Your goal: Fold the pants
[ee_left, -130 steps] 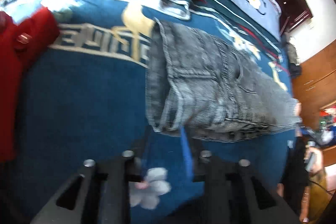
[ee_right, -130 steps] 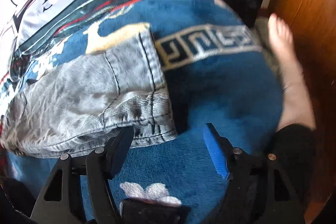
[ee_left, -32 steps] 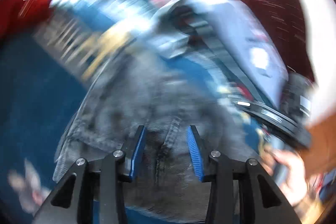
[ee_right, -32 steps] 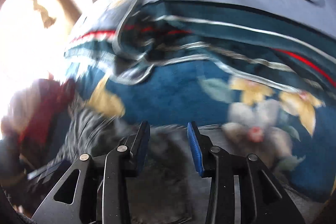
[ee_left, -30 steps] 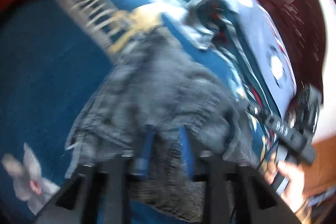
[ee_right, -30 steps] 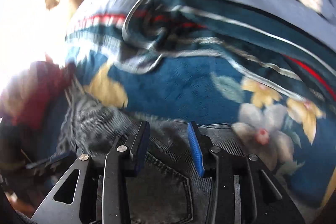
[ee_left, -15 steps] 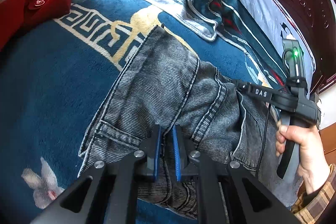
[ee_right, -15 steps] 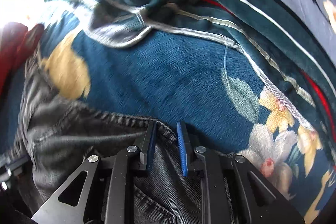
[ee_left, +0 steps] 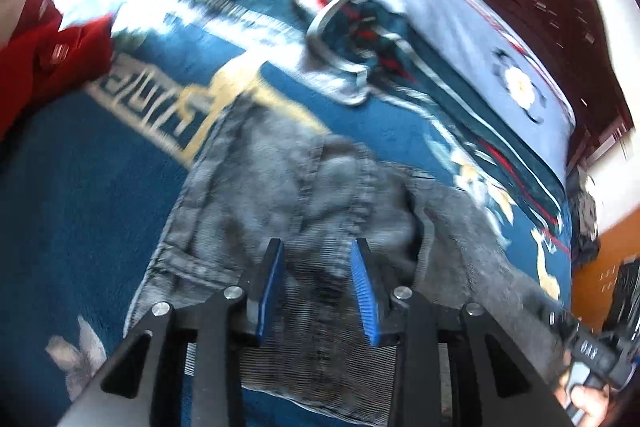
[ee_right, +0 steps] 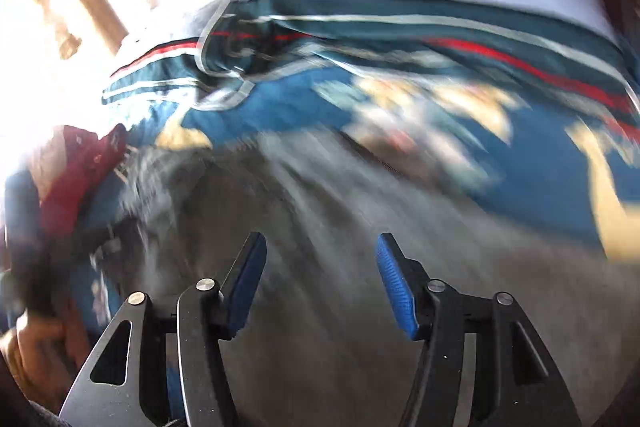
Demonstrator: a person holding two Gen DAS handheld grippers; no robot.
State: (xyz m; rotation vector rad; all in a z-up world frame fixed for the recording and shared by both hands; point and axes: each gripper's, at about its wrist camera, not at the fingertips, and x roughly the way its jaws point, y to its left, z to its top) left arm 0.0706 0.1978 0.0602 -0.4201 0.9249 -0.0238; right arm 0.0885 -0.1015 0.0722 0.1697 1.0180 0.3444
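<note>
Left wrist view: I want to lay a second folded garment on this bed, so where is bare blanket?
The plain blue blanket left of the grey jeans, below the red garment, is free. Behind the jeans it is crowded: a bunched striped quilt and a pillow.

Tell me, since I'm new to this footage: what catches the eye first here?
The grey jeans lie folded in the middle of a blue patterned blanket, right ahead of the left gripper, whose jaws are opening over the denim without pinching it. A red garment sits at the far left, and a striped quilt is bunched behind the jeans.
</note>
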